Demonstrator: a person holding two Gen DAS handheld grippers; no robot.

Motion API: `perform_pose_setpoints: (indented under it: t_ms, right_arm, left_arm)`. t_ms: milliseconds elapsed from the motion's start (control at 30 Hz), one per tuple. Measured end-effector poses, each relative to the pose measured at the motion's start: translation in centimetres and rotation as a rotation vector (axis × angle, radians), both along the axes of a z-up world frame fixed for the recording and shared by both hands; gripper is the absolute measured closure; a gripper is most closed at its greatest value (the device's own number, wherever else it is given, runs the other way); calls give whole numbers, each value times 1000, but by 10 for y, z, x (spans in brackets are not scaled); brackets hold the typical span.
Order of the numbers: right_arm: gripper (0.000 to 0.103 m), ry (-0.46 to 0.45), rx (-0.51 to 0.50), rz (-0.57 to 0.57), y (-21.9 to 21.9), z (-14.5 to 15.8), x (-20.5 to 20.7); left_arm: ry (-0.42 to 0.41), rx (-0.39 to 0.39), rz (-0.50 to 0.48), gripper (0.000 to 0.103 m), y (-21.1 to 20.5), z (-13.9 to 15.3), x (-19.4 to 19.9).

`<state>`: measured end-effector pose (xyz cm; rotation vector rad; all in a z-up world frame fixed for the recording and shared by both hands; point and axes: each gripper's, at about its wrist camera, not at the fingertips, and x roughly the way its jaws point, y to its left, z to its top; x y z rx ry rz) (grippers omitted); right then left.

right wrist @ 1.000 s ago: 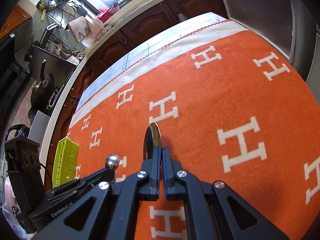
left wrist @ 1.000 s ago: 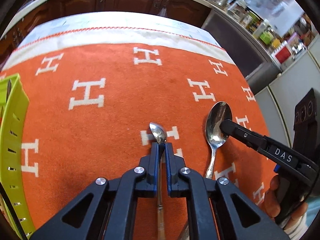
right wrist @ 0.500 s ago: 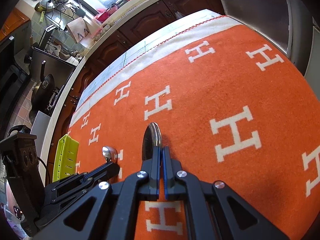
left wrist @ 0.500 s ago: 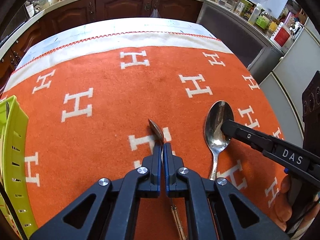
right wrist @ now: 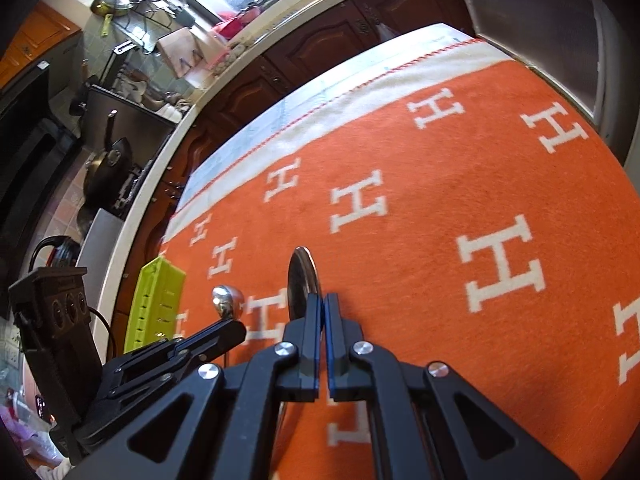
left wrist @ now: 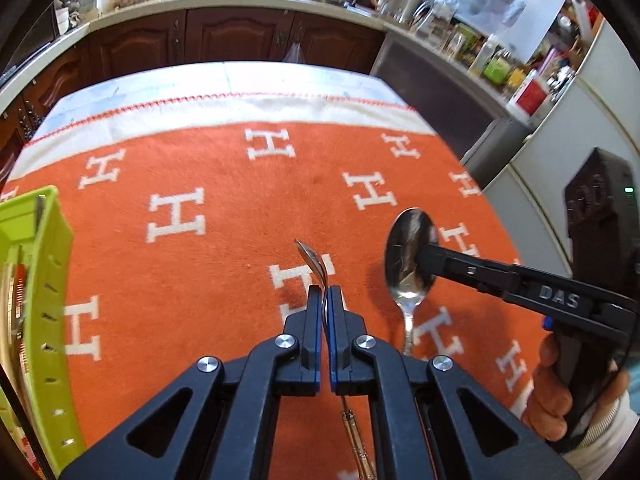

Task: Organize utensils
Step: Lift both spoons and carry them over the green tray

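My left gripper (left wrist: 324,292) is shut on a small spoon (left wrist: 314,262) and holds it above the orange cloth (left wrist: 240,208), its gold handle trailing below the fingers. My right gripper (right wrist: 322,300) is shut on a large spoon (right wrist: 302,280), gripping the bowl edge-on. In the left wrist view the large spoon (left wrist: 410,256) hangs at the right, clamped by the right gripper (left wrist: 428,262). In the right wrist view the small spoon (right wrist: 226,300) sticks out of the left gripper (right wrist: 234,324) at the lower left. A lime green utensil tray (left wrist: 36,280) stands at the table's left edge.
The green tray also shows in the right wrist view (right wrist: 154,308). The cloth has white H marks and a white border (left wrist: 224,112) at the far edge. Dark wood cabinets (left wrist: 232,36) and a cluttered counter lie beyond the table. A steel appliance (left wrist: 436,88) stands at the right.
Both grippers have lifted their spoons higher off the cloth. The small spoon has tilted in the left gripper, its bowl now leaning left.
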<state>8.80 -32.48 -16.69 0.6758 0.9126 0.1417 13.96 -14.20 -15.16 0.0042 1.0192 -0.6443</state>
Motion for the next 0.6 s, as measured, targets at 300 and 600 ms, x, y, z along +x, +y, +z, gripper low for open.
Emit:
perform_pose_setpoints:
  t_ms: [300, 600]
  right_arm:
    - [101, -56, 83, 79, 28, 32, -6]
    - [101, -136, 126, 258, 100, 85, 12]
  left_arm:
    - [-79, -30, 79, 103, 74, 50, -31]
    - [-208, 72, 265, 103, 196, 94, -50]
